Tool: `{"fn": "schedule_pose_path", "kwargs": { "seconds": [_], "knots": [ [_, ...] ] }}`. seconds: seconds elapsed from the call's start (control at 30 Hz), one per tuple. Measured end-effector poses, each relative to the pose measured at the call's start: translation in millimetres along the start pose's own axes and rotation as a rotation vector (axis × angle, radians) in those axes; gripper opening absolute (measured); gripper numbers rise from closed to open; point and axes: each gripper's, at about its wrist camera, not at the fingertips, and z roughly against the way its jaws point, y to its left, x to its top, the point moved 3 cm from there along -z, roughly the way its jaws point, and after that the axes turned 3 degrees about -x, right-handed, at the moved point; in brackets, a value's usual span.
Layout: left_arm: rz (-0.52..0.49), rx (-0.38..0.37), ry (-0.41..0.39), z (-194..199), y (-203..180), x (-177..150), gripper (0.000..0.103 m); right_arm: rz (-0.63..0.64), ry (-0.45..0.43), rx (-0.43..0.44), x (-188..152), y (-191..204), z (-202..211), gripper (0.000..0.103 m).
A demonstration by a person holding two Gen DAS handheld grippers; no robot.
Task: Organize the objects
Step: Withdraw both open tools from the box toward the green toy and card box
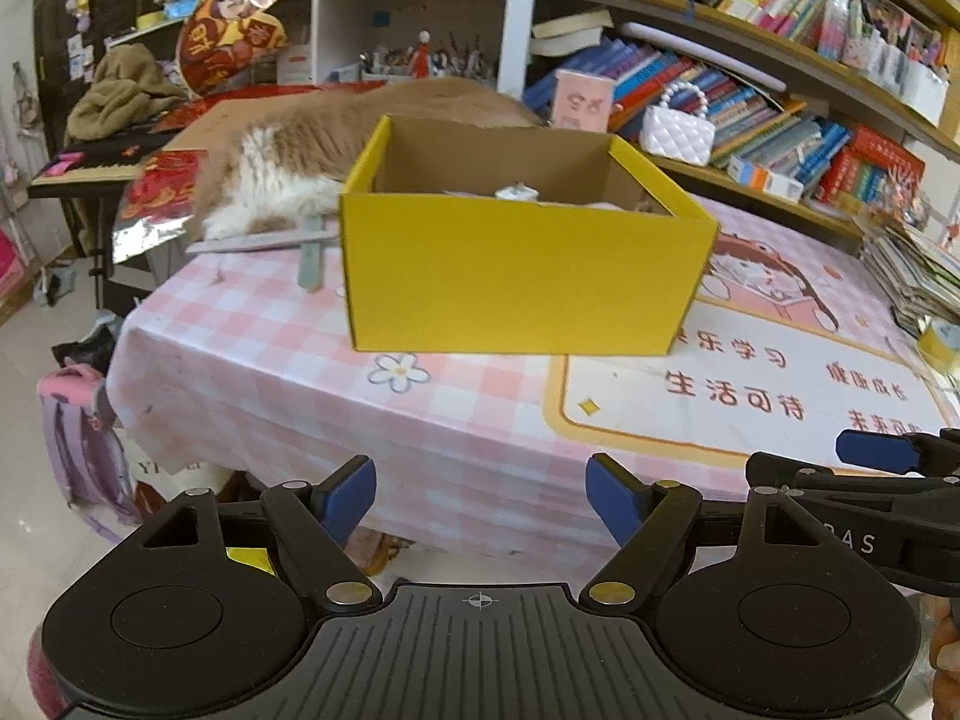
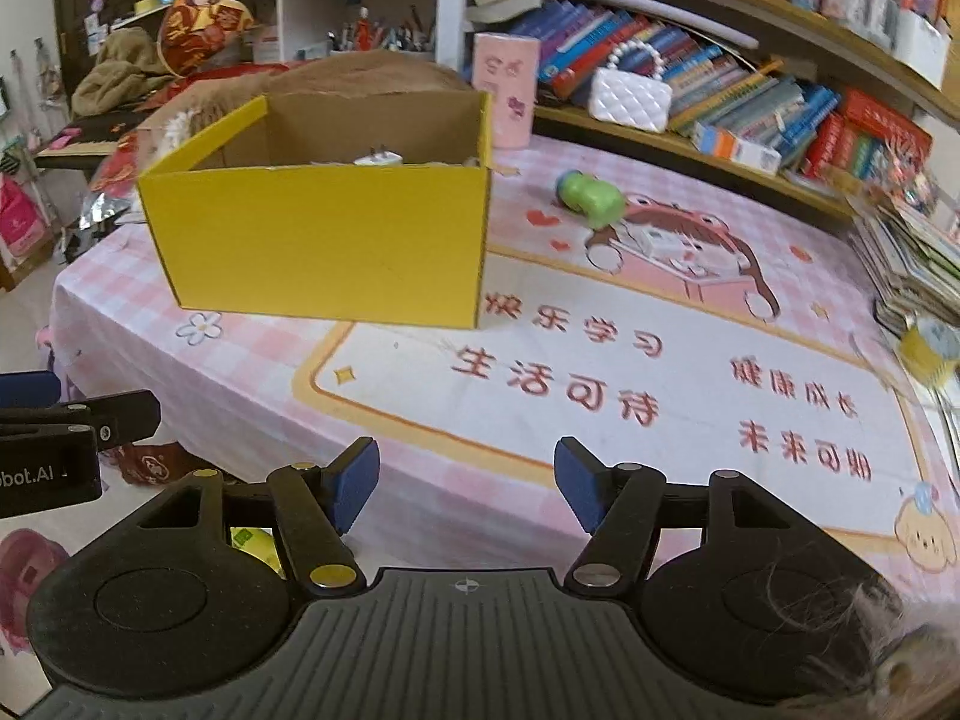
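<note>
A yellow cardboard box (image 1: 516, 270) stands open on the pink checked tablecloth (image 1: 270, 360); it also shows in the right wrist view (image 2: 318, 246). White items lie inside it (image 2: 378, 157). A green toy (image 2: 588, 195) lies on the cloth right of the box. My left gripper (image 1: 480, 501) is open and empty, at the table's near edge, well short of the box. My right gripper (image 2: 465, 483) is open and empty, also at the near edge. The right gripper's blue fingertip (image 1: 876, 450) shows in the left wrist view.
A ginger and white cat (image 1: 312, 150) lies behind the box. A pink carton (image 2: 504, 90) and a white quilted purse (image 2: 630, 99) stand by the bookshelf (image 2: 750, 90). A stack of books (image 2: 912, 264) and a yellow tape roll (image 2: 930, 348) sit at the right edge.
</note>
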Motion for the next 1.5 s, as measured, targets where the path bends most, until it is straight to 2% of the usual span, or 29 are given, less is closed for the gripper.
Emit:
{"fn": "schedule_pose_path", "kwargs": {
  "seconds": [0.33,0.83,1.27,1.5],
  "knots": [
    [-0.086,-0.09,0.028,-15,-35,3,0.082,-0.087,0.024,-0.083,-9,-32,3,0.069],
    [-0.174,-0.212,0.055,-54,-110,25,0.082,-0.201,0.059,-0.226,-10,-113,-7,0.07],
    [-0.191,-0.237,0.053,-91,-167,57,0.082,-0.231,0.059,-0.253,18,-179,-35,0.07],
    [-0.188,-0.222,0.043,-111,-191,76,0.082,-0.24,0.046,-0.236,38,-207,-53,0.07]
  ]
}}
